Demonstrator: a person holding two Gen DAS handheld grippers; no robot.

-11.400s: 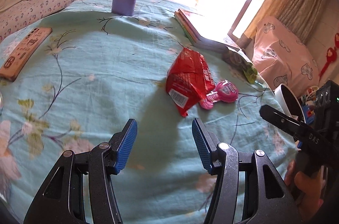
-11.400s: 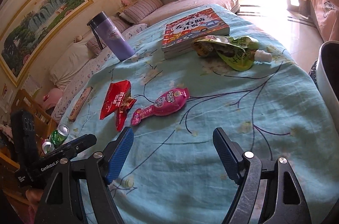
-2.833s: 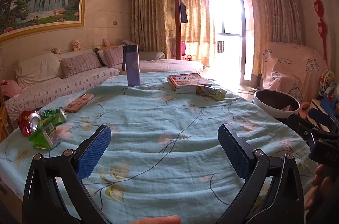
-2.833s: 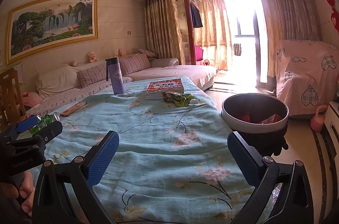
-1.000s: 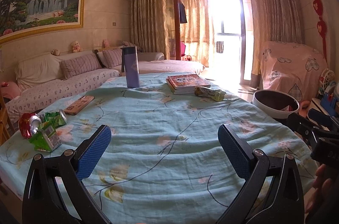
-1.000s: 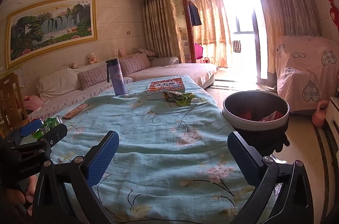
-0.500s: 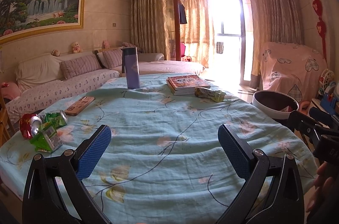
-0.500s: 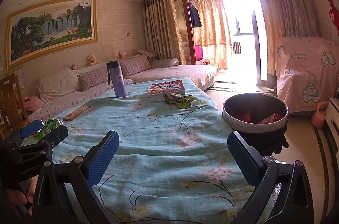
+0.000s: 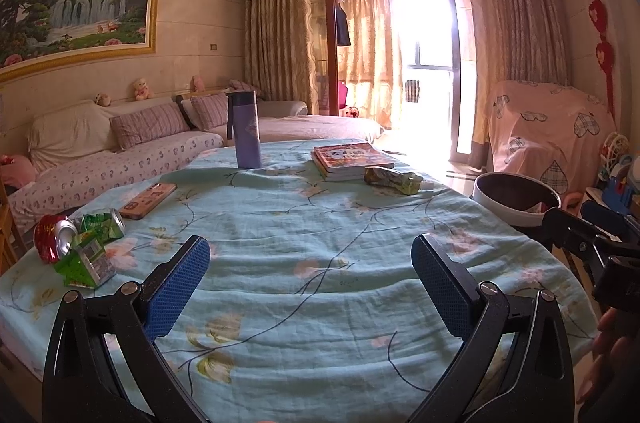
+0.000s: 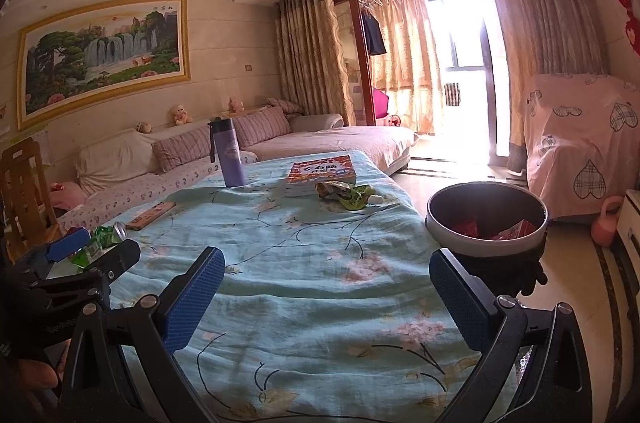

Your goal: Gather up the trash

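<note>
A green snack wrapper [image 9: 394, 179] lies on the light-blue tablecloth [image 9: 320, 235] beside the books; it also shows in the right wrist view [image 10: 346, 194]. A crushed red can [image 9: 52, 238], a green can [image 9: 102, 223] and a green carton [image 9: 86, 261] lie at the table's left edge. The round trash bin [image 10: 486, 223] stands right of the table with red wrappers inside. My left gripper [image 9: 311, 285] is open and empty over the near table. My right gripper [image 10: 326, 297] is open and empty, level with the bin.
A purple bottle [image 9: 244, 135], a stack of books [image 9: 348, 159] and a phone [image 9: 148, 200] sit on the table. A sofa [image 9: 120, 151] is behind, a covered chair [image 10: 580, 143] at right, a wooden chair [image 10: 24, 191] at left.
Both grippers stay open and empty and have barely shifted over the last second. Since the earliest frames the red wrapper and pink packet have left the table.
</note>
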